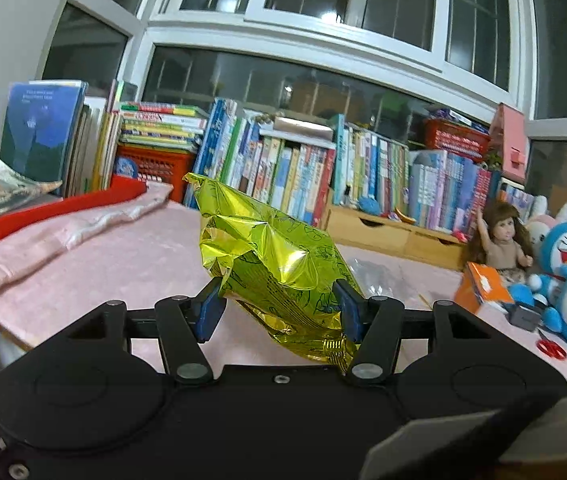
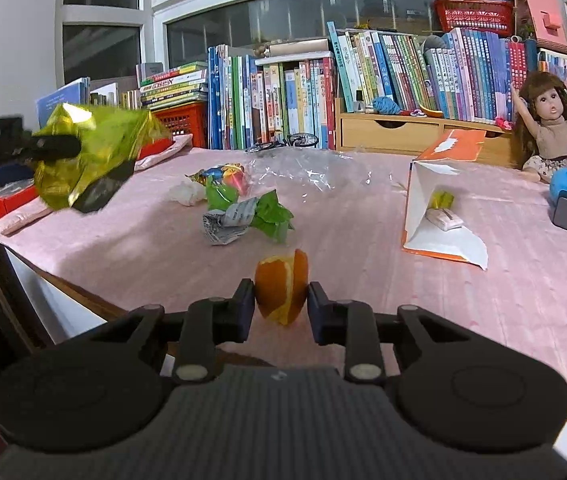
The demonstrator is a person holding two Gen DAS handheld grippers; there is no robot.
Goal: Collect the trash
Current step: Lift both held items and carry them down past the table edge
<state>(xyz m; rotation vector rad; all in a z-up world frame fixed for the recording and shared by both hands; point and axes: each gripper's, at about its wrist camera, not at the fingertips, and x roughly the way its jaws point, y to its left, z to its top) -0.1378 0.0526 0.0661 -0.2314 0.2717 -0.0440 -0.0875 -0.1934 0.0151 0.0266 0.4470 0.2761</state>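
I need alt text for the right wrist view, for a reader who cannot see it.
The right gripper holds a piece of orange peel above a table with a pink cloth. Crumpled wrappers and an open orange paper bag lie beyond it. At the left edge, the left gripper holds a yellow foil bag.

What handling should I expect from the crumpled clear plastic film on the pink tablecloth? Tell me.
The crumpled clear plastic film looks thin and wrinkled, so probably floppy and very light. Its glossy sheen suggests it may slip between pads. Lying loose on the pink tablecloth, it would likely slide rather than roll.
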